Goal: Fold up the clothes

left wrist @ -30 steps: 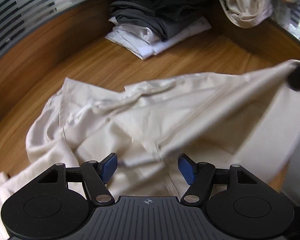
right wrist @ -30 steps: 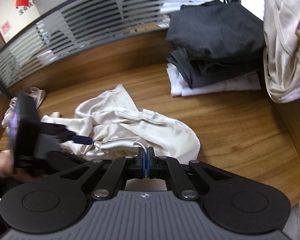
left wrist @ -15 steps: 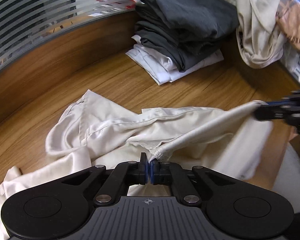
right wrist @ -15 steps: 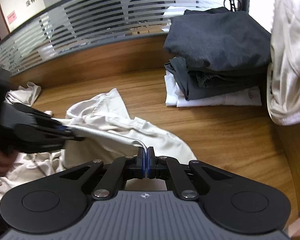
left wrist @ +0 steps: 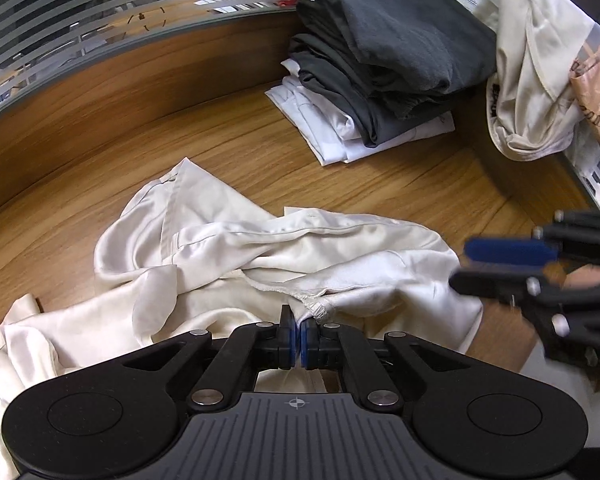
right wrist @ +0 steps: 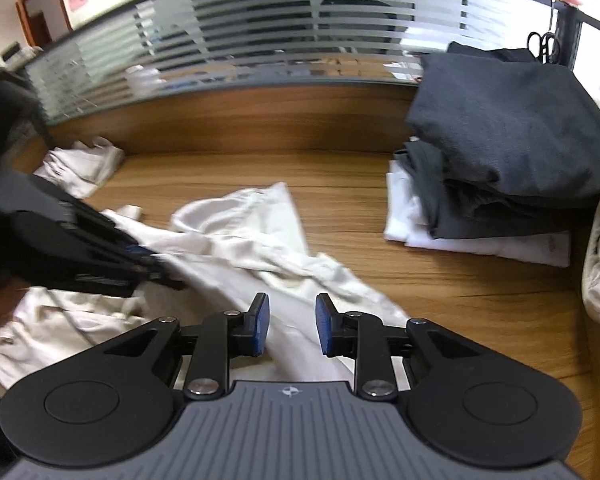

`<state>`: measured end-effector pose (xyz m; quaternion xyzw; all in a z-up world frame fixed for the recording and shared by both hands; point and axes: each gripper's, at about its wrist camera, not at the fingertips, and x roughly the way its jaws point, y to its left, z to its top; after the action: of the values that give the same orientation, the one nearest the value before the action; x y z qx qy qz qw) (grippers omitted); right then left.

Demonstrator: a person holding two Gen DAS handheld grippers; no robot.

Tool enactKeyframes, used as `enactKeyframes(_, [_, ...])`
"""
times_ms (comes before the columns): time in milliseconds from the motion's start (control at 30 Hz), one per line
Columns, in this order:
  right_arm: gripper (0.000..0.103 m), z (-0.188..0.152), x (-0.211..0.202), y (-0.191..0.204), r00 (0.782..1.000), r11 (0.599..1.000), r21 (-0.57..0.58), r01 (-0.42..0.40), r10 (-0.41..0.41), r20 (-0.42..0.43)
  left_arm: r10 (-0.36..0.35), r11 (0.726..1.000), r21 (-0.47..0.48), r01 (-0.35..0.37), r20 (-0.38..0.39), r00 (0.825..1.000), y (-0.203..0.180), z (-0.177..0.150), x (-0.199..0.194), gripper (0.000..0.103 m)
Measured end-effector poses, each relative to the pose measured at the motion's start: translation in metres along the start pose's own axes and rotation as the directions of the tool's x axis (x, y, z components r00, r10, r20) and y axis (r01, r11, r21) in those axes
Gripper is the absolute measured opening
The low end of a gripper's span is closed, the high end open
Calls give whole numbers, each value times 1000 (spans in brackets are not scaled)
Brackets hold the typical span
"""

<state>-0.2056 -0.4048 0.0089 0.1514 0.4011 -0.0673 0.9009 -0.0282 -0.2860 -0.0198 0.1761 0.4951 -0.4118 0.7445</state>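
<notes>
A crumpled cream garment (left wrist: 260, 256) lies spread on the wooden table (left wrist: 228, 148). My left gripper (left wrist: 299, 338) is shut on a hemmed edge of it, held just above the heap. In the right wrist view the same cream garment (right wrist: 260, 240) lies below my right gripper (right wrist: 292, 320), whose jaws are opening; the cloth has dropped away from its blue pads (right wrist: 262, 322) and they press on nothing. From the left wrist camera the right gripper (left wrist: 500, 264) appears blurred at the right edge. The left gripper (right wrist: 152, 264) shows at the left of the right wrist view.
A stack of folded dark grey and white clothes (left wrist: 384, 64) stands at the back right of the table. Another cream garment (left wrist: 532, 64) hangs at the far right. A small pile of white cloth (right wrist: 80, 168) lies at the back left. A striped glass partition (right wrist: 260, 40) borders the table.
The left gripper shut on the garment's hem and rose. The right gripper, shut on the cloth before, has parted its jaws and let the stretched edge fall slack onto the heap.
</notes>
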Motion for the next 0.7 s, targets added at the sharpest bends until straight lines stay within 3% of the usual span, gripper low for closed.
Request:
enactKeyframes(67, [30, -8, 3, 3, 997, 995, 71, -74, 75, -10, -8, 1000, 6, 8, -7, 1000, 1, 0, -1, 5])
enactKeyframes(200, [21, -25, 25, 12, 987, 974, 180, -140, 151, -53, -20, 999, 31, 20, -17, 1000, -1, 0, -3, 5])
enactKeyframes(300, [20, -35, 48, 19, 991, 971, 219, -100, 117, -65, -27, 998, 55, 28, -24, 999, -2, -2, -4, 5])
enactKeyframes(400, [20, -39, 66, 18, 996, 970, 244, -8, 28, -79, -27, 997, 73, 29, -29, 999, 0, -5, -5, 5])
enactKeyframes(600, [20, -28, 74, 3, 995, 945, 309, 102, -97, -31, -36, 997, 68, 39, -47, 998, 6, -5, -5, 5])
enactKeyframes(700, [20, -18, 91, -11, 991, 941, 315, 128, -107, -83, -36, 997, 72, 41, -62, 997, 6, -4, -3, 5])
